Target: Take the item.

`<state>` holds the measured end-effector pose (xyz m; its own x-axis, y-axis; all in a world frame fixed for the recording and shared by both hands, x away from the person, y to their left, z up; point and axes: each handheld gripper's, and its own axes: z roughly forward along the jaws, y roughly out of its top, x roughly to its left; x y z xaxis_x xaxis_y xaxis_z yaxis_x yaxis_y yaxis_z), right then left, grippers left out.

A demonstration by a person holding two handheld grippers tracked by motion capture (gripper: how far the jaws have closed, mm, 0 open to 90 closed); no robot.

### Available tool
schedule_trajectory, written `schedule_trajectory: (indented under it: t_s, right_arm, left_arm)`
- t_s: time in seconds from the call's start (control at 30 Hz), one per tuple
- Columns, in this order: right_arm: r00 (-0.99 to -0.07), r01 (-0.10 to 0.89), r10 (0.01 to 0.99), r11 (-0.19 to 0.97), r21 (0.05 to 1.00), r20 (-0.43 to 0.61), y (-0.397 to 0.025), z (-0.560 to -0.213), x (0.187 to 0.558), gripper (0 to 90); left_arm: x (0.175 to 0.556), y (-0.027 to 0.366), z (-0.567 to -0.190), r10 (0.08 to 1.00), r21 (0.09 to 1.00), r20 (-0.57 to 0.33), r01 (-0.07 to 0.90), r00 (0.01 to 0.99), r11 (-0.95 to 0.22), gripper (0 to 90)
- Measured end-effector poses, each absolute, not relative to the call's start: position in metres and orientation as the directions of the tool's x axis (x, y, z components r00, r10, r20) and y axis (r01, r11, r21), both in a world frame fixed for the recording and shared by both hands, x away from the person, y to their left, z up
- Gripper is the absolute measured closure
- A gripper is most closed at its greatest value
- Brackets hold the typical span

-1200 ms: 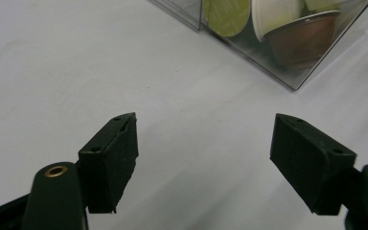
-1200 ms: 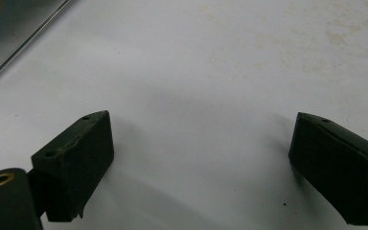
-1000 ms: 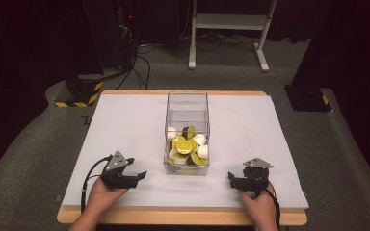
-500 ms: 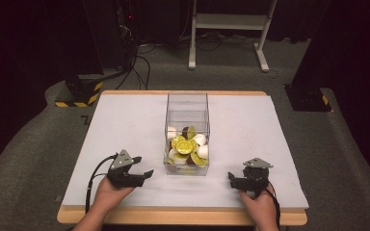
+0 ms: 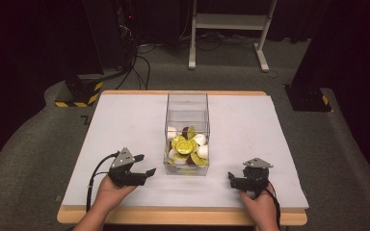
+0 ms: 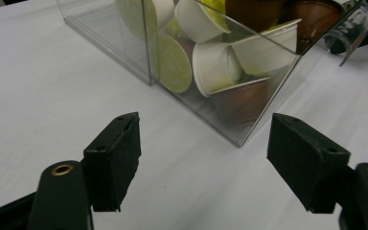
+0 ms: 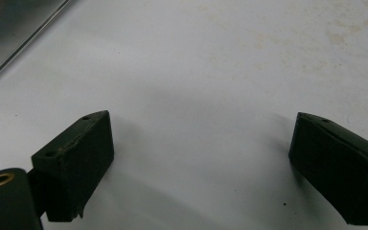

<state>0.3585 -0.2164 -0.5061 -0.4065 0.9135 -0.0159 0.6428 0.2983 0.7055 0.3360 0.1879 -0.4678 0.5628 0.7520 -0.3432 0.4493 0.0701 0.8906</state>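
A clear plastic box (image 5: 187, 109) stands upright in the middle of the white table, its near half heaped with coffee capsules (image 5: 187, 146) in yellow-green, white and brown. Up close in the left gripper view, the box's corner (image 6: 239, 139) shows white, green-lidded and brown capsules (image 6: 218, 67) pressed against the wall. My left gripper (image 5: 144, 166) is open just left of the box's near corner, nothing between its jaws (image 6: 203, 160). My right gripper (image 5: 231, 179) rests open over bare table to the box's right, empty (image 7: 201, 163).
The white table top (image 5: 125, 120) has a wooden front edge (image 5: 173, 216) close to both hands. A black cable (image 5: 96, 175) trails from the left gripper. Beyond the table stand a white frame's legs (image 5: 231, 38) and dark equipment with yellow-black striped bases (image 5: 77, 96).
My left gripper has moved right, closer to the box's near left corner. The right gripper has stayed in place.
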Motion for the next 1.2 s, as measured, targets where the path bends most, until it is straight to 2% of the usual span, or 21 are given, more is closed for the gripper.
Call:
schedule_trajectory:
  t_s: [0.67, 1.2]
  right_arm:
    - [-0.406, 0.643, 0.914, 0.298, 0.706, -0.016, -0.216, -0.506, 0.358, 7.8]
    - [-0.408, 0.643, 0.913, 0.299, 0.706, -0.015, -0.217, -0.506, 0.358, 7.8]
  left_arm:
    - [0.335, 0.186, -0.448, 0.719, 0.893, -0.381, 0.432, 0.581, 0.125, 26.0]
    - [0.342, 0.172, -0.438, 0.703, 0.901, -0.373, 0.418, 0.606, 0.117, 26.8]
